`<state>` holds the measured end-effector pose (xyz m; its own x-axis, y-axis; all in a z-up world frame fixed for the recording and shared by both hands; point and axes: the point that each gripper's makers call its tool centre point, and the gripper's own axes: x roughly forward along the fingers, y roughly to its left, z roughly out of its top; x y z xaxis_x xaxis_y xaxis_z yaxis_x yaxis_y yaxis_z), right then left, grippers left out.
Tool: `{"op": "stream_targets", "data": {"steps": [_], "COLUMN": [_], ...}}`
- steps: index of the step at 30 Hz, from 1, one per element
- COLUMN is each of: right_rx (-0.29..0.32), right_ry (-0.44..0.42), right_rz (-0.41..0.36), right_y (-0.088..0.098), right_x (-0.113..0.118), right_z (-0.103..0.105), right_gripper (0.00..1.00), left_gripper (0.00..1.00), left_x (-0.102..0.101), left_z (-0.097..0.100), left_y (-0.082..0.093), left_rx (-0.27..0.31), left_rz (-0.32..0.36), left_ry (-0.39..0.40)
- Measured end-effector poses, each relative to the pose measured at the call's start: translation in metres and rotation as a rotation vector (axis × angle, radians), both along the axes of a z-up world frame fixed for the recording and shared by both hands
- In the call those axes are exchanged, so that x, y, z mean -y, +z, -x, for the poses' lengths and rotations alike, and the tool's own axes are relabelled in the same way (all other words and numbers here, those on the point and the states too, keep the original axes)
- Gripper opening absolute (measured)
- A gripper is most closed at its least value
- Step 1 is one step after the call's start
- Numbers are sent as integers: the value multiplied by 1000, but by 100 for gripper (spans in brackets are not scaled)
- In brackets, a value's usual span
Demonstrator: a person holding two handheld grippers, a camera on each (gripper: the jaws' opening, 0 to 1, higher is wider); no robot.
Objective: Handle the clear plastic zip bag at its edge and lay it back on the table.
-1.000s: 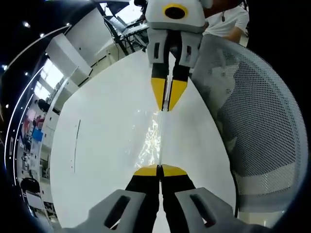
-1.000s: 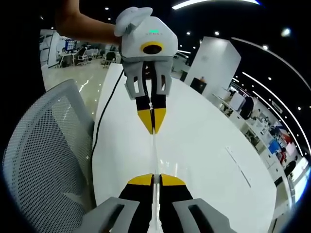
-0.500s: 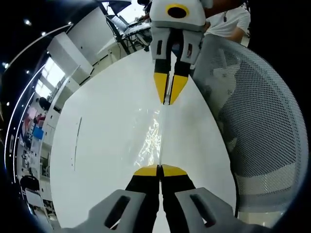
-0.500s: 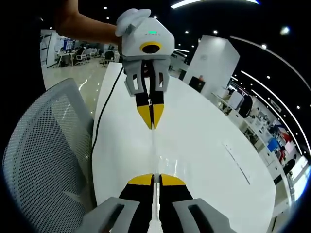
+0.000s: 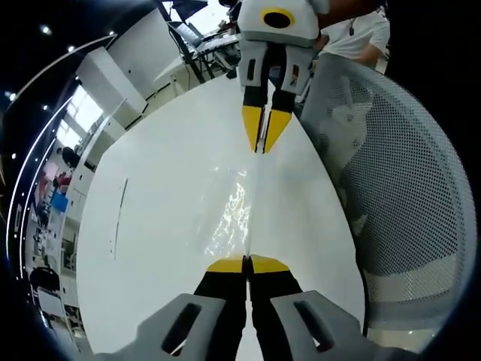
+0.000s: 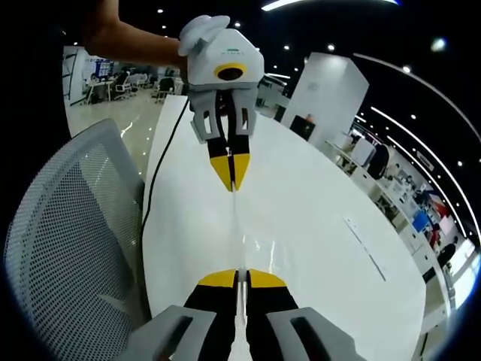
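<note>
Left gripper view: two claws show. The left claw (image 5: 247,263) rises from the bottom with its yellow-tipped jaws pressed together on the near edge of one clear plastic zip bag (image 5: 239,214). The right claw (image 5: 263,134) comes in from the top, pointing back at the camera, jaws pinched nearly together on the bag's far edge. The bag is stretched between the two, its long axis running from one claw straight to the other, held just above the white desk (image 5: 158,203); its crinkled film glints over the desk's middle. One mesh-backed chair (image 5: 391,188) stands at the right, and a person in a white shirt (image 5: 357,34) shows behind it. Compared with a second ago, the right claw sits higher and smaller in the picture, so the span of bag between the claws looks longer.

Right gripper view: again two claws. The right claw (image 6: 238,278) is clamped on the bag's near edge; the bag (image 6: 237,233) shows edge-on as a thin pale line running up to the left claw (image 6: 231,167), whose jaws are closed on the far end. A bare forearm (image 6: 135,41) holds that claw. The chair (image 6: 68,248) is at the left and the desk (image 6: 316,248) spreads right. The left claw stands slightly farther off than a second ago.
</note>
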<state>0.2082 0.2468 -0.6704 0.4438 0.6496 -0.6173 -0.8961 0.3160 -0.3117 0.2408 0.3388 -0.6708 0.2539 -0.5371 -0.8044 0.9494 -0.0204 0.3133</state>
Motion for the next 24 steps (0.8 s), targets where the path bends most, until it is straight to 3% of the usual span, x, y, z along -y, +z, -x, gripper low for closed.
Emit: {"op": "stream_targets", "data": {"steps": [24], "right_rx": [-2], "right_ry": [-19], "right_rz": [6], "right_y": [-1], "right_x": [10], "right_z": [2], "right_gripper": [0], "left_gripper": [0], "left_x": [-8], "left_z": [-1], "left_y": [0], "left_rx": [-4], "left_rz": [6], "left_ry": [31]}}
